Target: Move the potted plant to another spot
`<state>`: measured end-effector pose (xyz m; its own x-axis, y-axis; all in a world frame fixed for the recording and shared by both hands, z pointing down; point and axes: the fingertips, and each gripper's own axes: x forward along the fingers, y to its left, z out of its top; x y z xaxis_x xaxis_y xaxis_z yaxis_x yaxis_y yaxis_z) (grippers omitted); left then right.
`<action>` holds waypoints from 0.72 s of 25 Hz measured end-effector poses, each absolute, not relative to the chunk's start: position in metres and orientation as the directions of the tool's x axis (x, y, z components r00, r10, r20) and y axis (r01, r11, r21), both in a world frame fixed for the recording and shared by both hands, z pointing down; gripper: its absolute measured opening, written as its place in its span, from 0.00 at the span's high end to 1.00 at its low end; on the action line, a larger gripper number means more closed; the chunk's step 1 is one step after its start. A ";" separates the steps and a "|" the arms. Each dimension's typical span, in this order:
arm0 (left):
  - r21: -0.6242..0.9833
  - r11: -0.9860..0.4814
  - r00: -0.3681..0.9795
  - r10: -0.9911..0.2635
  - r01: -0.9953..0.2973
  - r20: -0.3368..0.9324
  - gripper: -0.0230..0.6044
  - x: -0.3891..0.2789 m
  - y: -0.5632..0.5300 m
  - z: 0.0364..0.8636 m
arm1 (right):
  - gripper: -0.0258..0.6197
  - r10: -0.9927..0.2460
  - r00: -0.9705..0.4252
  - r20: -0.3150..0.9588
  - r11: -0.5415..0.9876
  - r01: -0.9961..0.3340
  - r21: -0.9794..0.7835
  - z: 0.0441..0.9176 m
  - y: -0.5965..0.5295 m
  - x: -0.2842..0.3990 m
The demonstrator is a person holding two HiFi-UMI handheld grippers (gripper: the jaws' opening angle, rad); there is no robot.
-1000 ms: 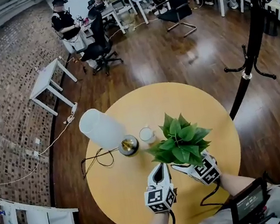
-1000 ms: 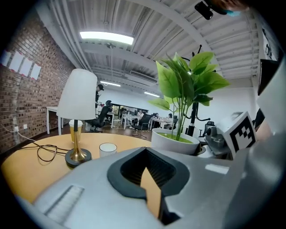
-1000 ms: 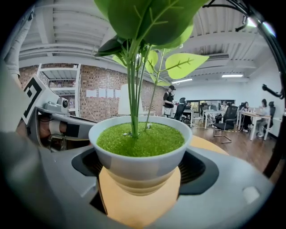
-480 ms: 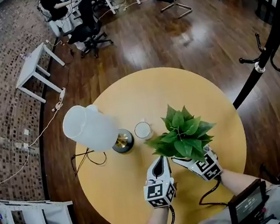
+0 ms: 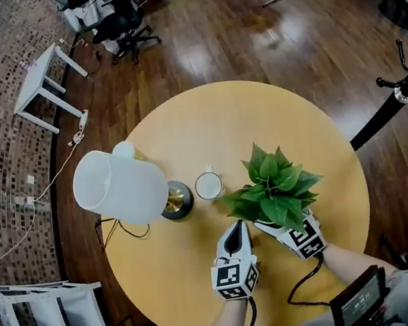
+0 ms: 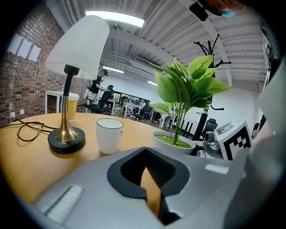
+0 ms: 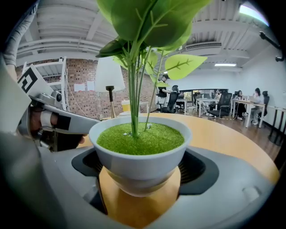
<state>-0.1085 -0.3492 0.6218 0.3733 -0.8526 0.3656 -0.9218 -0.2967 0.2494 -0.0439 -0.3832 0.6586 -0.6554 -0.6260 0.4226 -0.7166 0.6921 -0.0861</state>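
Note:
The potted plant, green leaves in a white bowl-shaped pot, stands at the right front of the round yellow table. My right gripper reaches in from the near side, its jaws pressed against both sides of the pot. In the right gripper view the pot fills the gap between the jaws; I cannot tell whether its base touches the table. My left gripper sits just left of the plant, shut and empty, with the pot ahead to its right.
A white cup stands left of the plant. Beside it is a lamp with a white shade, a brass base and a cable trailing off the table. A black coat stand is at the right, on the wooden floor.
The plant, held in my right gripper, has shifted slightly right, away from the cup. The head view has tipped down and moved in over the table. My left gripper stays beside it.

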 end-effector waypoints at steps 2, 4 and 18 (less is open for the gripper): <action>0.252 -0.298 0.376 -0.850 -0.921 0.369 0.98 -0.108 -0.349 0.625 | 0.17 -0.629 -0.654 0.420 0.690 -0.718 -0.084 0.664 -0.385 -0.044; 0.254 -0.298 0.377 -0.849 -0.920 0.370 0.98 -0.108 -0.350 0.628 | 0.17 -0.637 -0.653 0.411 0.689 -0.720 -0.077 0.666 -0.389 -0.045; 0.256 -0.281 0.363 -0.852 -0.925 0.376 0.98 -0.107 -0.353 0.630 | 0.16 -0.651 -0.652 0.389 0.695 -0.718 -0.039 0.669 -0.400 -0.046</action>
